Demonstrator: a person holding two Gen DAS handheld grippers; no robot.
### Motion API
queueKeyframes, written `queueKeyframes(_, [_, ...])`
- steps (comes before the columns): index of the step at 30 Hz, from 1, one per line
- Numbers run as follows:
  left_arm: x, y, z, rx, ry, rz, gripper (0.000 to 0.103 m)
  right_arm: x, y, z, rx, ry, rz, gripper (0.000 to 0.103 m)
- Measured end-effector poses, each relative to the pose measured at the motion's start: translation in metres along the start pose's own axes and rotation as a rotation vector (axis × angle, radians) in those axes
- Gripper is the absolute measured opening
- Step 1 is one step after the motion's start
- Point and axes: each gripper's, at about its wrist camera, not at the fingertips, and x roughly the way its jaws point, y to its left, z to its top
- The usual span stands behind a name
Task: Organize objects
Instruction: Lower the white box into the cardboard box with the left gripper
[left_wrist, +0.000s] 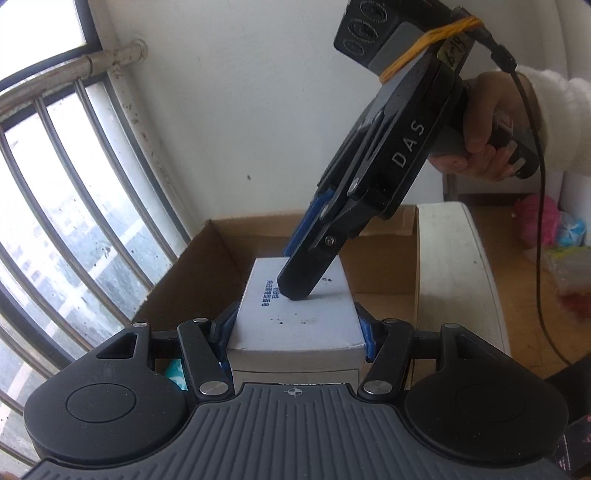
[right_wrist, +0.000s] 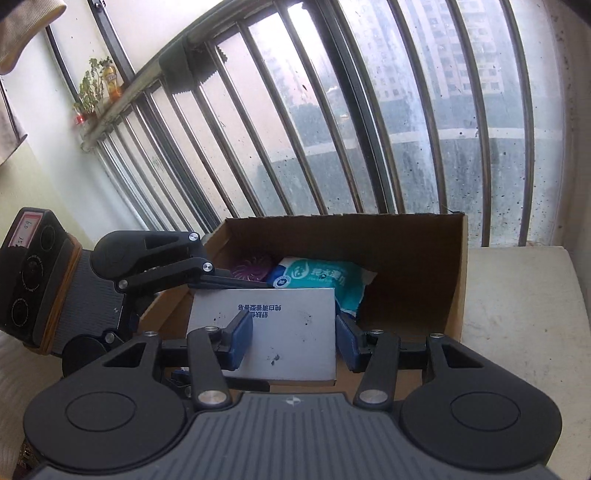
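Note:
A white box (left_wrist: 295, 321) with blue print hangs over an open cardboard carton (left_wrist: 221, 258). My left gripper (left_wrist: 295, 328) is shut on it, blue pads pressed on its two long sides. My right gripper (left_wrist: 291, 271) reaches in from the upper right, held by a person's hand (left_wrist: 484, 122). One of its fingers lies across the box's top face and the other goes down past the far end. In the right wrist view the white box (right_wrist: 288, 332) sits between my right gripper's (right_wrist: 293, 339) pads. One of the left gripper's fingers (right_wrist: 221, 281) runs along its far edge.
Inside the carton (right_wrist: 406, 266) lie a blue-and-white tissue pack (right_wrist: 321, 277) and a purple round item (right_wrist: 251, 269). Window bars (right_wrist: 332, 129) stand just behind it. A white ledge (right_wrist: 517, 314) borders its right side. Pink and blue bags (left_wrist: 539, 218) lie further off.

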Motion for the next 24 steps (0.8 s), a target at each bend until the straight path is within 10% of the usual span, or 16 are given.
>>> queueKeyframes(13, [0.057, 0.044, 0.011, -0.114, 0.213, -0.338, 0.061, 0.037, 0.005, 0.014, -0.102, 0.162, -0.081, 0.045])
queueKeyframes(24, [0.038, 0.043, -0.004, -0.173, 0.338, -0.271, 0.065, 0.066, 0.008, 0.009, -0.097, 0.264, -0.091, 0.045])
